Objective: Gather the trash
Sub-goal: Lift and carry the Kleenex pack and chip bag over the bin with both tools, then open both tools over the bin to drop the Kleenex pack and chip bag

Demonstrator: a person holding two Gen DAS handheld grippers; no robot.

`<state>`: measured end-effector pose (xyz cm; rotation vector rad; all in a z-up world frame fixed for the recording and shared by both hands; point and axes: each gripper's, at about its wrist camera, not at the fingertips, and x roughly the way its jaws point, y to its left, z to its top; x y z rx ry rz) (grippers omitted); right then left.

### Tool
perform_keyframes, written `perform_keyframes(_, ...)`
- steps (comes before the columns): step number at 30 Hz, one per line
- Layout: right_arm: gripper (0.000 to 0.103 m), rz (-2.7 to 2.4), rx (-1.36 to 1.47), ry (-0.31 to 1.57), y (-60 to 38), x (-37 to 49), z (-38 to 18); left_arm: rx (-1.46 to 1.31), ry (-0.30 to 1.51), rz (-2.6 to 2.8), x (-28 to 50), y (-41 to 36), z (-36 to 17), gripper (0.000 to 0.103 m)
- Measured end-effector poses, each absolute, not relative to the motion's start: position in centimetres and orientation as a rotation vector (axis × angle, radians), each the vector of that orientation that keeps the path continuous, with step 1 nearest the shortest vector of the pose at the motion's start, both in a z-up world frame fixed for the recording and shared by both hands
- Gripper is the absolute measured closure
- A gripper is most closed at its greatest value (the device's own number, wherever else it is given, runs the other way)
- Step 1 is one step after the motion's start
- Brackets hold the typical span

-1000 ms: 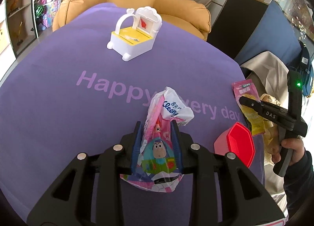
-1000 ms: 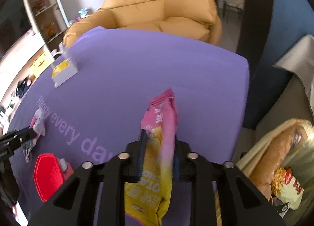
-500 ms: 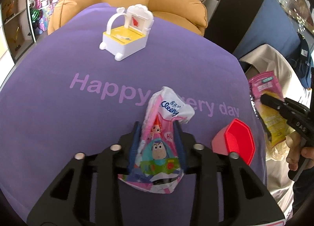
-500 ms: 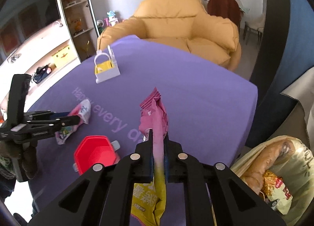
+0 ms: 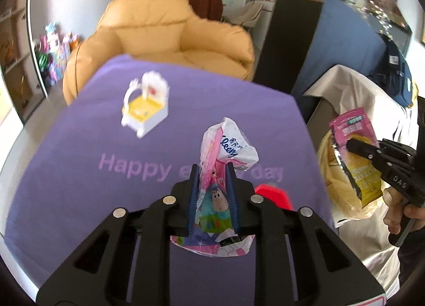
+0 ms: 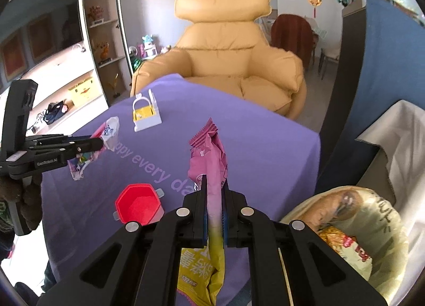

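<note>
Purple tablecloth (image 5: 79, 173), left gripper (image 5: 212, 173) angled down clamping tissue packet (image 5: 225, 146), right gripper (image 6: 213, 186) angled down pinching snack wrapper (image 6: 208, 157)

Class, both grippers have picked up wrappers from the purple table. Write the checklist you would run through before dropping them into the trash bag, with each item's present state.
1. Left gripper clamps the cartoon tissue pack: ok.
2. Right gripper clamps the pink-and-yellow snack wrapper: ok.
3. Both wrappers lifted off the purple tablecloth: ok.
4. Trash bag mouth open beside the table: ok.
5. Snack wrapper directly over the bag: cannot tell.
6. Tissue pack over the bag: not ok.
</note>
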<state>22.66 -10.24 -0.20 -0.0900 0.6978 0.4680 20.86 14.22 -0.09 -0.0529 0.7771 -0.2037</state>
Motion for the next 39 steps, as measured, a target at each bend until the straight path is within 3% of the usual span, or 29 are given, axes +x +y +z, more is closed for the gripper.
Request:
perform_keyframes(15,0.094,0.373,-0.045,0.582,-17.7,18.9,3.3,-0.007,0.698,-0.367,19.6,4.5,5.2,0.084)
perform_keyframes(30,0.094,0.107,0.023,0.667,-32.0,18.6,-0.4,-0.109,0.928,-0.737,25.0,-14.5,-2.6,0.084)
perform_keyframes(32,0.094,0.079,0.043,0.678,-33.3,18.6,-1.1,-0.123,0.937,-0.748,25.9,-15.9,-3.4,0.074)
perform_keyframes(33,0.094,0.068,0.058,0.684,-33.9,18.7,-1.5,-0.139,0.946,-0.762,26.6,-16.7,-4.0,0.061)
perform_keyframes(35,0.094,0.056,0.077,0.694,-34.7,18.7,-2.3,-0.168,0.963,-0.775,27.4,-17.4,-4.9,0.046)
perform_keyframes(39,0.094,0.063,0.102,0.716,-34.8,19.5,-3.4,-0.184,0.965,-0.725,27.9,-16.7,-5.1,0.032)
